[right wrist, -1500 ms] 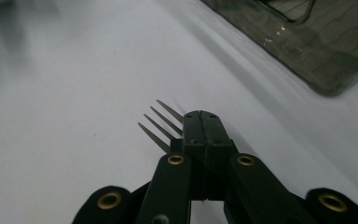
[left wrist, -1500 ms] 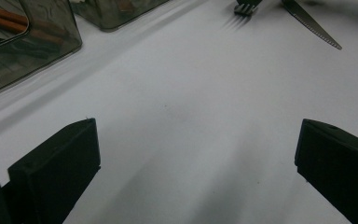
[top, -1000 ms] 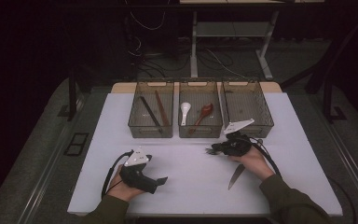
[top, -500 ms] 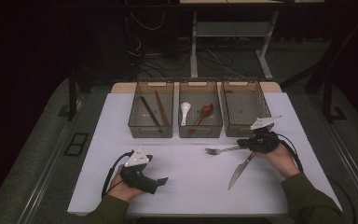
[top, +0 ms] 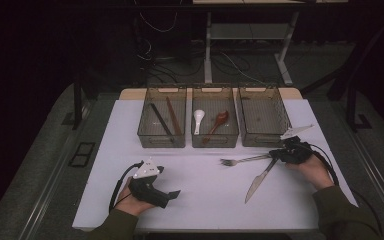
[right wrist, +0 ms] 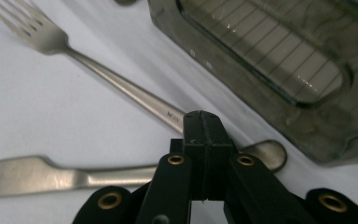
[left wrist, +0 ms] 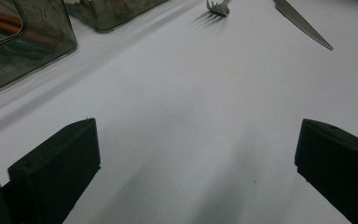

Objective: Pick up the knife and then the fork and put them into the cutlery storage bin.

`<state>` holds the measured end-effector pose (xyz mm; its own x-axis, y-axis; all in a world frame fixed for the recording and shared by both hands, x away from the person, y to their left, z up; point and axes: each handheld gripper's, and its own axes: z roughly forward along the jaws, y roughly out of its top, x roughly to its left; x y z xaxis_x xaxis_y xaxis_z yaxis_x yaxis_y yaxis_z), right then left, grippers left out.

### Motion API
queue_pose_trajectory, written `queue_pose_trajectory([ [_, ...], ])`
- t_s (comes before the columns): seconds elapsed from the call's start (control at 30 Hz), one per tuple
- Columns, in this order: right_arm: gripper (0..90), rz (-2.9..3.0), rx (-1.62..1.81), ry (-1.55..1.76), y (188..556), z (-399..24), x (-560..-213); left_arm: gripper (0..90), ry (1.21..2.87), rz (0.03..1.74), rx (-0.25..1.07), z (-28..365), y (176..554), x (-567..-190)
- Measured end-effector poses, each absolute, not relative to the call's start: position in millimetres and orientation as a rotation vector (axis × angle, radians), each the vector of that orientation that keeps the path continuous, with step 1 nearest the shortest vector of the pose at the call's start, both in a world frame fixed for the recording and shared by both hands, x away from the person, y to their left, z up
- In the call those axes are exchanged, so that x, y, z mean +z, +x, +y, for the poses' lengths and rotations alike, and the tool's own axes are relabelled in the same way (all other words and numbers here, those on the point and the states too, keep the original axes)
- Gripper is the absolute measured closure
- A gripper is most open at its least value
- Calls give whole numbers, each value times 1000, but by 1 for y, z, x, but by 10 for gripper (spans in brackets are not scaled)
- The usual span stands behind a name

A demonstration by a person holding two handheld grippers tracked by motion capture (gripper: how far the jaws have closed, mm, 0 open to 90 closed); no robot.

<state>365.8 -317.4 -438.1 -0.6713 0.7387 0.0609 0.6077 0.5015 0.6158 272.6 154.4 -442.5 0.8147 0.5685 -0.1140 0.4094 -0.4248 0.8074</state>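
While my right tongs (right wrist: 200, 140) stand pressed together above the fork (right wrist: 121, 84), I judge the step is to take this fork and carry it to the empty bin (top: 263, 120). The jaws meet over the handle, but I cannot tell if they pinch it or only rest on it. The fork lies on the tabletop (top: 205, 195) just in front of that bin, tines pointing away from my right hand, and the knife (top: 258, 181) lies a little nearer to me than the fork, its handle close to the fork's end. I should grip only the fork handle, lift it level, and avoid dragging the knife. My left tongs (left wrist: 191, 177) are wide apart with nothing between them, well away from the bin.
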Motion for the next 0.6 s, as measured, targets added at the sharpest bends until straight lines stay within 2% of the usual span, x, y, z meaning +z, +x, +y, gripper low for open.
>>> queue_pose_trajectory([
  [0.6, 898, 2572, 851, 1116, 361, -316, -441, 0, 2076, 716, 216, 155, 272, -442],
])
